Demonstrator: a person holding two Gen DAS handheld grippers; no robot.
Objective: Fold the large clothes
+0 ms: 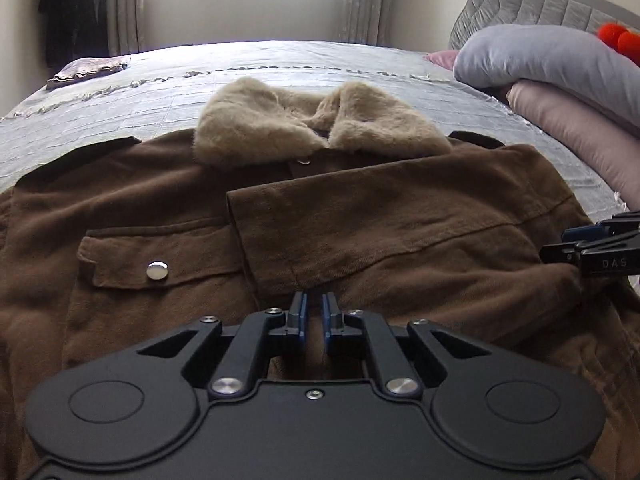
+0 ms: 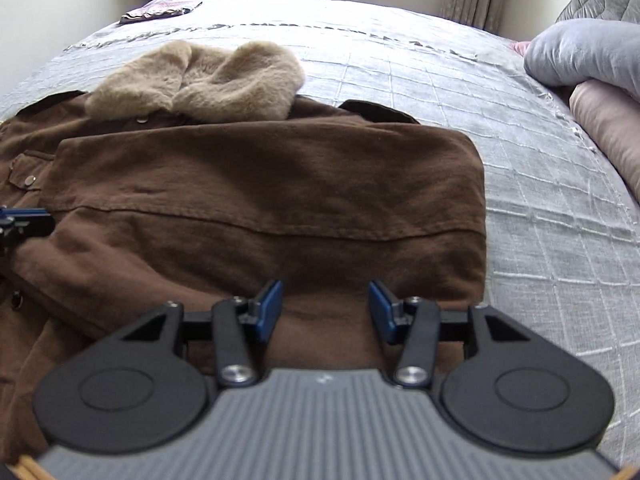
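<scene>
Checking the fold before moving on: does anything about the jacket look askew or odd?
Nothing stands out. The brown fur-collared jacket lies flat on the grey quilted bedspread, with one sleeve folded squarely across its chest.

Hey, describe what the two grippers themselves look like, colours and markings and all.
Both are matte black linkage frames with round side discs, silver pivot bolts and blue finger pads. The left gripper has a smooth black body. The right gripper has a ribbed grey body; its side reads "DAS". No cables or sleeves show.
</scene>
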